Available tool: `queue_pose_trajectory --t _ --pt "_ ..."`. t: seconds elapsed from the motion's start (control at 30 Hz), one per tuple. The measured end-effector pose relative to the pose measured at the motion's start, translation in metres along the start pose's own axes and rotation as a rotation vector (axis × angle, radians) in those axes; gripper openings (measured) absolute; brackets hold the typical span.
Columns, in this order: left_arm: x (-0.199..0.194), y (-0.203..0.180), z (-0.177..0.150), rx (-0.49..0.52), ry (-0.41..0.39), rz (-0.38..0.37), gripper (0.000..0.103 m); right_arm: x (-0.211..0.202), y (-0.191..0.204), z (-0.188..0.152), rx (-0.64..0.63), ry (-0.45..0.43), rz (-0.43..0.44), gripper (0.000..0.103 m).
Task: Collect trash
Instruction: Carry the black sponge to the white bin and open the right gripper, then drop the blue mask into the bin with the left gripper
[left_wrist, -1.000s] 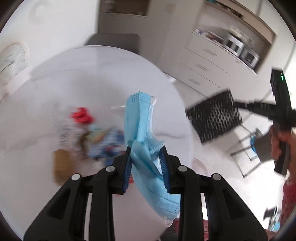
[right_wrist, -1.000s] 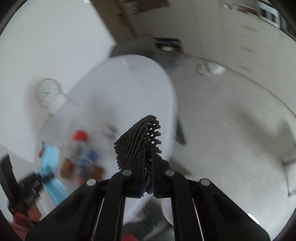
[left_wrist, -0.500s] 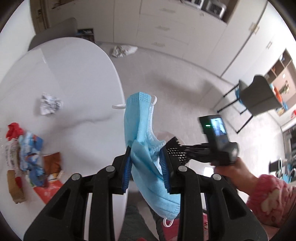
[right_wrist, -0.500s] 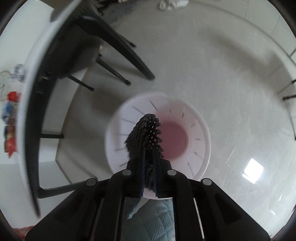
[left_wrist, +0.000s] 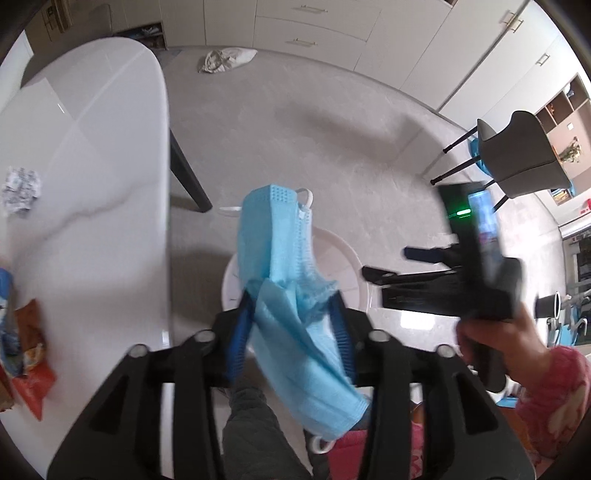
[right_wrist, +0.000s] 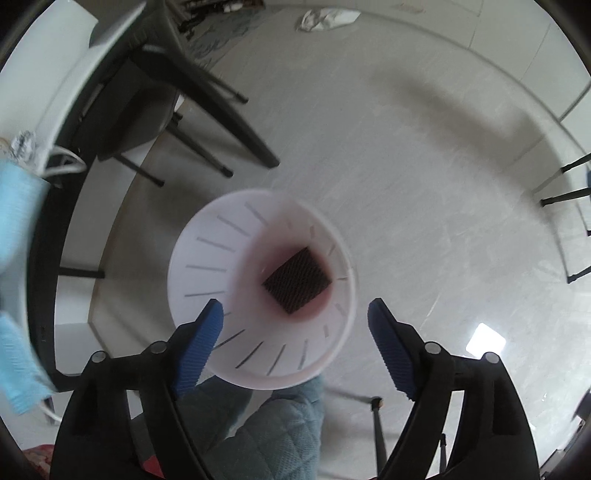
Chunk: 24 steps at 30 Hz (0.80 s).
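Hanging over the bin (right_wrist: 258, 236), the right hand-held gripper (right_wrist: 295, 325) is gaping above the mesh (right_wrist: 297, 280) at 12 o'clock; the left hand-held gripper (left_wrist: 293, 325) is pinching the mask (left_wrist: 280, 258), ready for dropping.

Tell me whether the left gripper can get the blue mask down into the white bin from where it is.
Probably yes. The left gripper holds the blue mask above the white bin on the floor, past the table edge. The right gripper hangs open over the bin and may need to clear off first.
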<state>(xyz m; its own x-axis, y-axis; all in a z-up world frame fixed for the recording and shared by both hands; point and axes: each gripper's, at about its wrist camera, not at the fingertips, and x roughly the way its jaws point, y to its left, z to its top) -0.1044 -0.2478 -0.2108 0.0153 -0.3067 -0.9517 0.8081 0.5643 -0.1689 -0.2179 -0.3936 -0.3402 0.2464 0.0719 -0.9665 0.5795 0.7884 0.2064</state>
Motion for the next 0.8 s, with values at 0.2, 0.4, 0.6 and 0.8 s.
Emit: queue_pose_trajectory --t 0.2,0.4,0.6,0.8 --pt "0.020 -0.008 0.000 -0.035 0.038 -0.002 0.072 -0.040 -0.013 0.005 0.041 -0.073 -0.009 0.088" --pt "0.016 -0.007 0.000 -0.061 0.026 -0.010 0.083 -0.065 -0.013 0.015 0.035 -0.127 -0.016 0.095" --pt "-0.017 -0.001 -0.004 -0.073 -0.029 0.005 0.084 -0.090 0.001 0.025 -0.005 -0.162 -0.017 0.095" --pt "-0.090 0.027 -0.012 -0.143 -0.165 0.094 0.085 -0.141 0.057 0.039 -0.162 -0.262 -0.003 0.098"
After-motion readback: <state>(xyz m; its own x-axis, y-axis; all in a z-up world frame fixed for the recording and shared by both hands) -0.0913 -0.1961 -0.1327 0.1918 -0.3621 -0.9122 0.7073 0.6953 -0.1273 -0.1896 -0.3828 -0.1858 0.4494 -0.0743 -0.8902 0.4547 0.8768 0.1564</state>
